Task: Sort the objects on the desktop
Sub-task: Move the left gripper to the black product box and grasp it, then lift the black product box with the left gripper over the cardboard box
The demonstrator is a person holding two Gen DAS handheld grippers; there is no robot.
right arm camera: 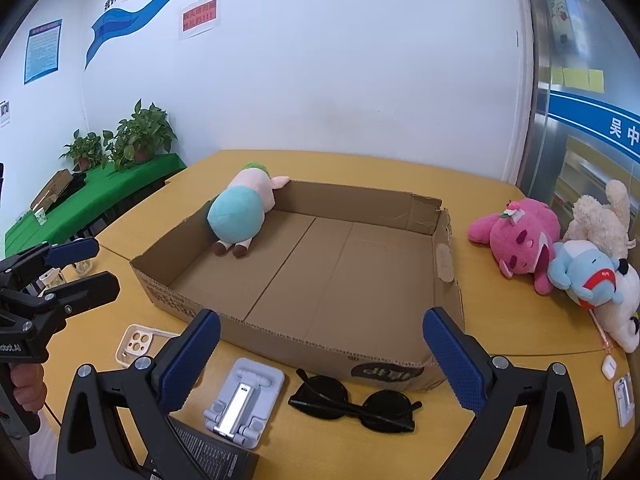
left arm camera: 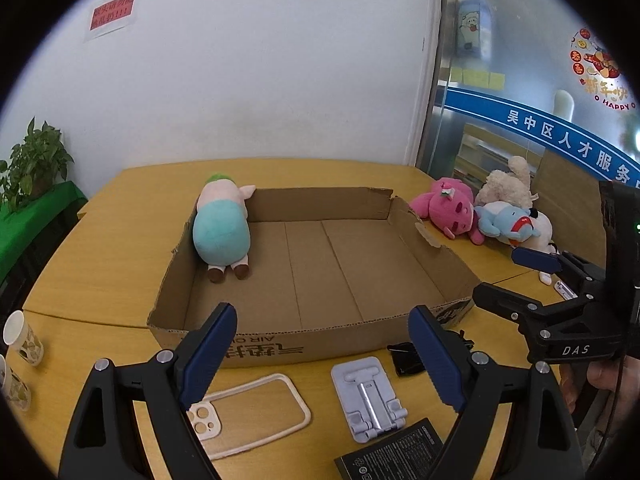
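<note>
Two grippers: the left gripper (left arm camera: pixel 322 354) and the right gripper (right arm camera: pixel 322 354) both have their blue-padded jaws spread wide, holding nothing, above the near edge of the tabletop (right arm camera: pixel 508 320).
Cardboard box: a shallow open tray (right arm camera: pixel 448 256) with torn rim corners, at mid-tabletop.
Plush in box: a teal-and-pink pig toy (right arm camera: pixel 240 210) with a green tuft, face down in the far left corner, head against the wall.
Plush outside: a pink bear (right arm camera: pixel 520 246), a blue toy (right arm camera: pixel 588 276) and a cream toy (right arm camera: pixel 600 216) heaped together right of the box.
Near items: cream phone case (left arm camera: pixel 256 412), grey folding phone stand (right arm camera: pixel 244 400), black round sunglasses (right arm camera: pixel 352 402), all in front of the box; a dark booklet (left arm camera: pixel 394 456) lies nearest.
Right edge: small white earbud case (right arm camera: pixel 609 366).
</note>
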